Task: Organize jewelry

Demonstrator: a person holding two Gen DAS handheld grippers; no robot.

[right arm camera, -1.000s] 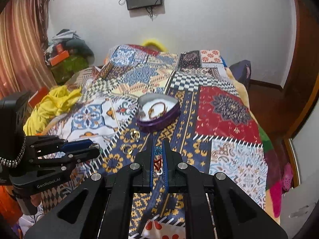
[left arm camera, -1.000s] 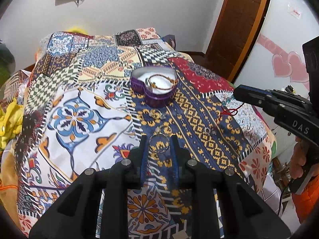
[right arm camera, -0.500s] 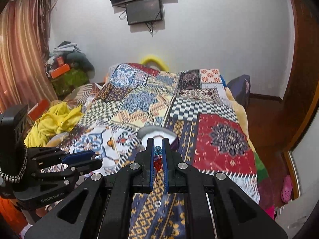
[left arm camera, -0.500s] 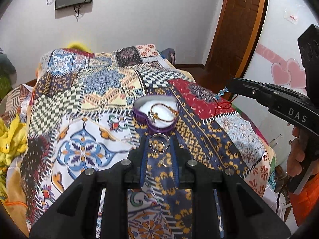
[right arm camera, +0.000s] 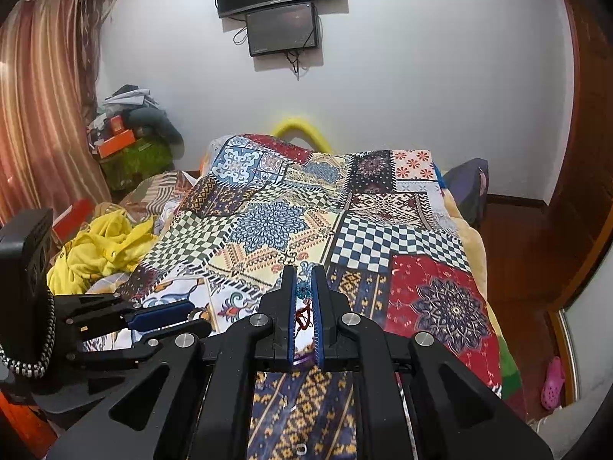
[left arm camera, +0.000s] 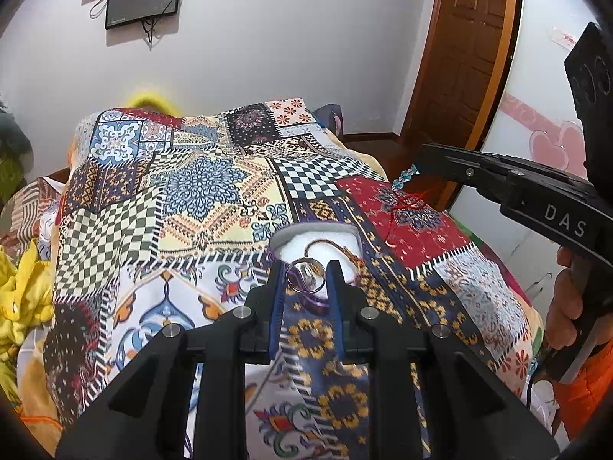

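My left gripper (left arm camera: 306, 274) is shut on a silver ring (left arm camera: 305, 276) and holds it above the near edge of the purple heart-shaped box (left arm camera: 318, 239). The box has a white lining and a gold bracelet (left arm camera: 337, 249) lies in it. My right gripper (right arm camera: 303, 287) is shut on a beaded bracelet with teal beads and red cord (right arm camera: 302, 306). In the left wrist view the right gripper (left arm camera: 421, 161) is above and right of the box, the bracelet (left arm camera: 404, 191) dangling from it. The left gripper (right arm camera: 191, 316) shows at lower left in the right wrist view.
The box sits on a bed with a patchwork cover (left arm camera: 199, 191). Yellow clothes (right arm camera: 99, 249) lie at the bed's left side. A small ring (right arm camera: 300, 449) lies on the cover below the right gripper. A wooden door (left arm camera: 459, 57) stands at the right.
Both grippers have risen and moved forward toward the box, each keeping its piece. The ring now hangs over the box's near edge; the right gripper's bracelet is higher off the cover.
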